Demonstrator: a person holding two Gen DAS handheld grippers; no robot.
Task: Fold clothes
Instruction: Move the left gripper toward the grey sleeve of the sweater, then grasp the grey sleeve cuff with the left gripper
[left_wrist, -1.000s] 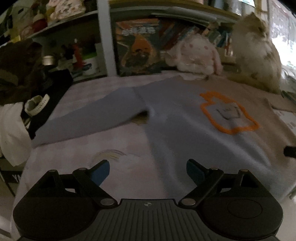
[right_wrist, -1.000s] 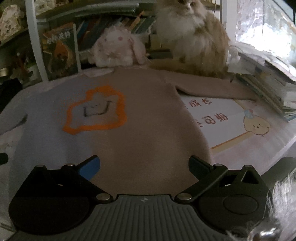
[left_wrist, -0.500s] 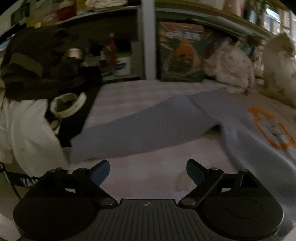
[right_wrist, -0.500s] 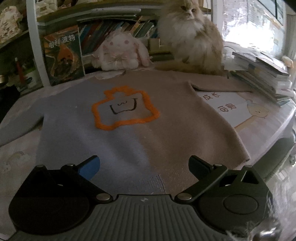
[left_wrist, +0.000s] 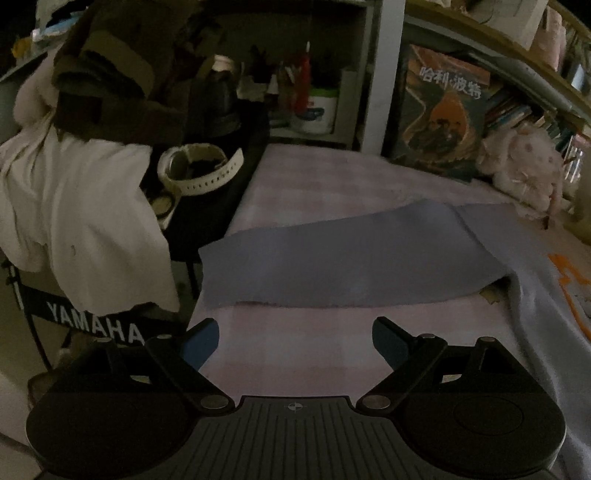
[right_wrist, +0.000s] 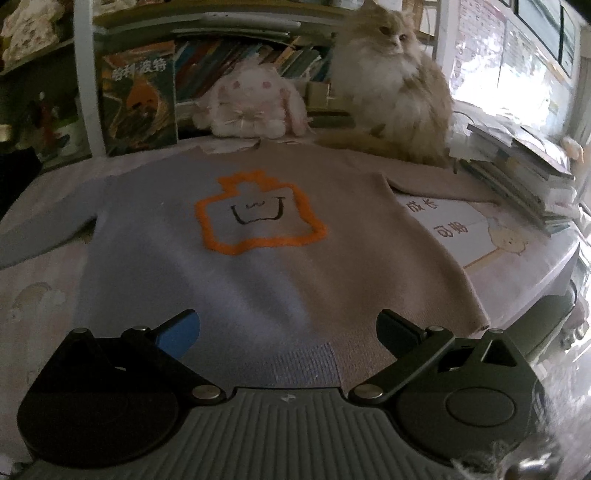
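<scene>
A sweater (right_wrist: 258, 266), blue on the left half and tan on the right, with an orange outlined figure on the chest, lies flat and face up on the table. Its blue sleeve (left_wrist: 347, 266) stretches out to the left, cuff near the table's left edge. The tan sleeve (right_wrist: 439, 184) runs toward the cat. My left gripper (left_wrist: 295, 339) is open and empty, just in front of the blue sleeve. My right gripper (right_wrist: 288, 332) is open and empty, over the sweater's bottom hem.
A fluffy cat (right_wrist: 399, 85) sits at the back right beside a plush bunny (right_wrist: 251, 107) and stacked books (right_wrist: 524, 162). A printed sheet (right_wrist: 465, 229) lies right of the sweater. Piled clothes (left_wrist: 74, 206) and a watch (left_wrist: 199, 170) sit beyond the table's left edge.
My left gripper has swung left from the sweater's body to face the blue sleeve and cuff. My right gripper has pulled back to the hem. Both stay open.
</scene>
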